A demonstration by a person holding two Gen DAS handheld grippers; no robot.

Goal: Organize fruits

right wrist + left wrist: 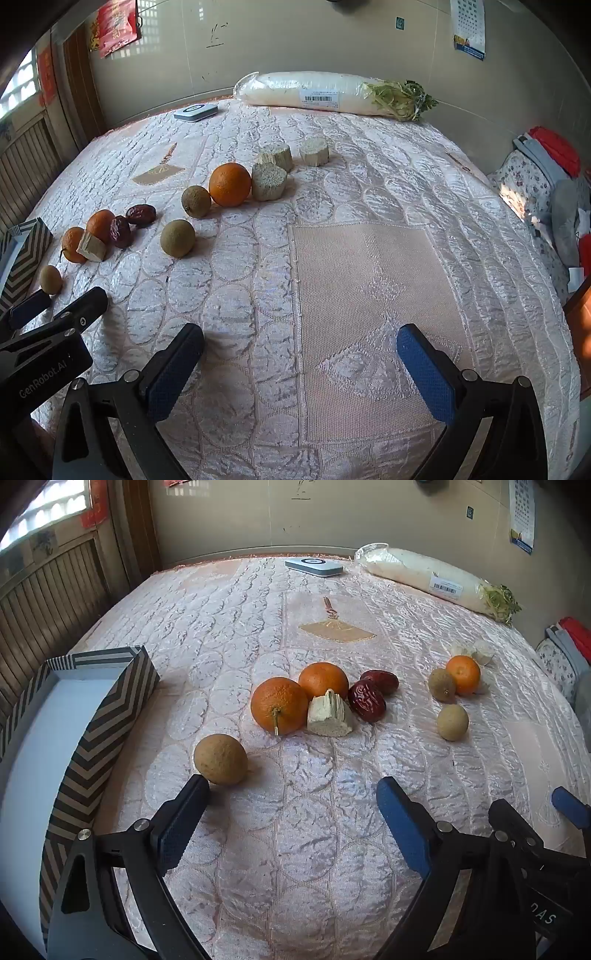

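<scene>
Fruit lies on a pink quilted cloth [295, 849]. Two oranges [279, 705] [323, 680] sit mid-table with a pale cut chunk [330, 716] and two red dates [366, 700]. A third orange [463, 674] and two brown round fruits [441, 685] [453, 722] lie to the right. Another brown fruit [220, 758] lies just beyond my left gripper's left fingertip. My left gripper [291, 794] is open and empty. My right gripper [301, 343] is open and empty over bare cloth. A chevron-patterned box [107, 716] with a white inside stands at the left.
A wrapped white radish [317, 92] and a small white-blue device [195, 110] lie at the far edge by the wall. Three pale cut pieces [269, 181] sit near the third orange [229, 184]. Clothes are piled at the right [546, 162].
</scene>
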